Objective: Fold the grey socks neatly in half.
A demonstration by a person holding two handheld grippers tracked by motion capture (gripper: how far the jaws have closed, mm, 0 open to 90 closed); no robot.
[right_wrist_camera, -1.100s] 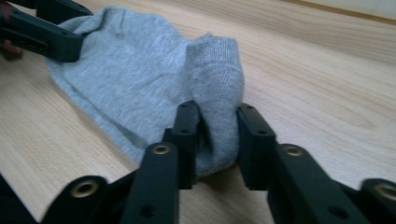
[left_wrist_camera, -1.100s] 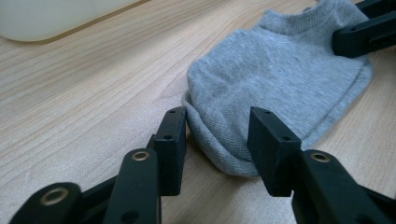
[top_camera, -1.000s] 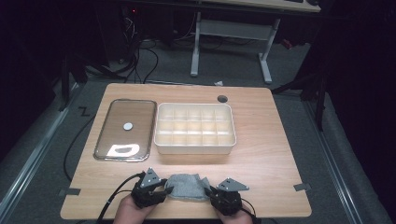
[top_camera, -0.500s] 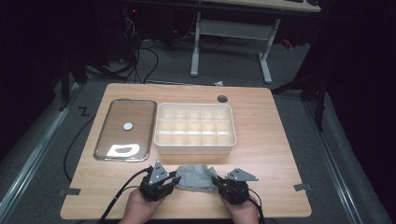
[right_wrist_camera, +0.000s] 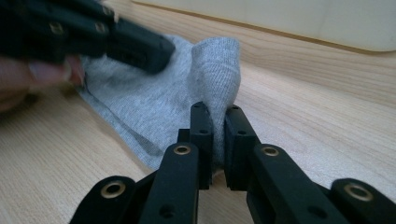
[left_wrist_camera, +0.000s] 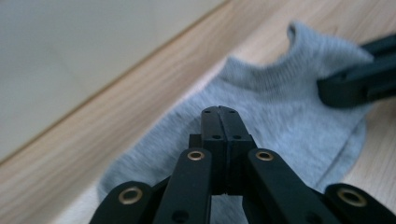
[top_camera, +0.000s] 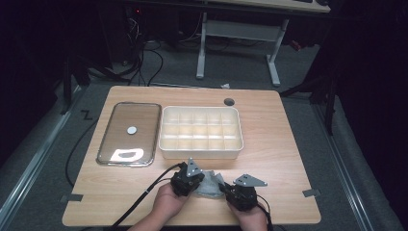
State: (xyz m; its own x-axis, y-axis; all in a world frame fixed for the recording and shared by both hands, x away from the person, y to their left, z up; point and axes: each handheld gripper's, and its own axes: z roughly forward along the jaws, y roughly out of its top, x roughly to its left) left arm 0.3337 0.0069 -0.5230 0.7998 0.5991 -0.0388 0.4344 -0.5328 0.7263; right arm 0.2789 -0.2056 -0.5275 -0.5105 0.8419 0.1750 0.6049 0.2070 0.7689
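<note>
While both grippers work at it, the grey sock (top_camera: pixel 208 183) lies near the front edge of the bench (top_camera: pixel 288 144), just in front of the white compartment tray (top_camera: pixel 200 132) and touching neither it nor the glass lid (top_camera: pixel 129 134) that rests toward the left edge. It is a low-cut sock of fine ribbed knit, soft and rumpled, with a seam curving along one side in the left gripper view (left_wrist_camera: pixel 289 107).

The right gripper (right_wrist_camera: pixel 218 122) is clamped on a raised fold of the sock's cuff, which stands up between its jaws. The left gripper (left_wrist_camera: pixel 219 112) has just been closing and now has its jaws pressed together over the sock; whether any fabric is caught between them cannot be told.

Compared with a second ago, the left gripper (top_camera: pixel 188 179) has travelled toward the right gripper (top_camera: pixel 239 195) along the front edge, so the sock between them is bunched shorter where before it lay stretched flat. The tray and lid have not shifted.
</note>
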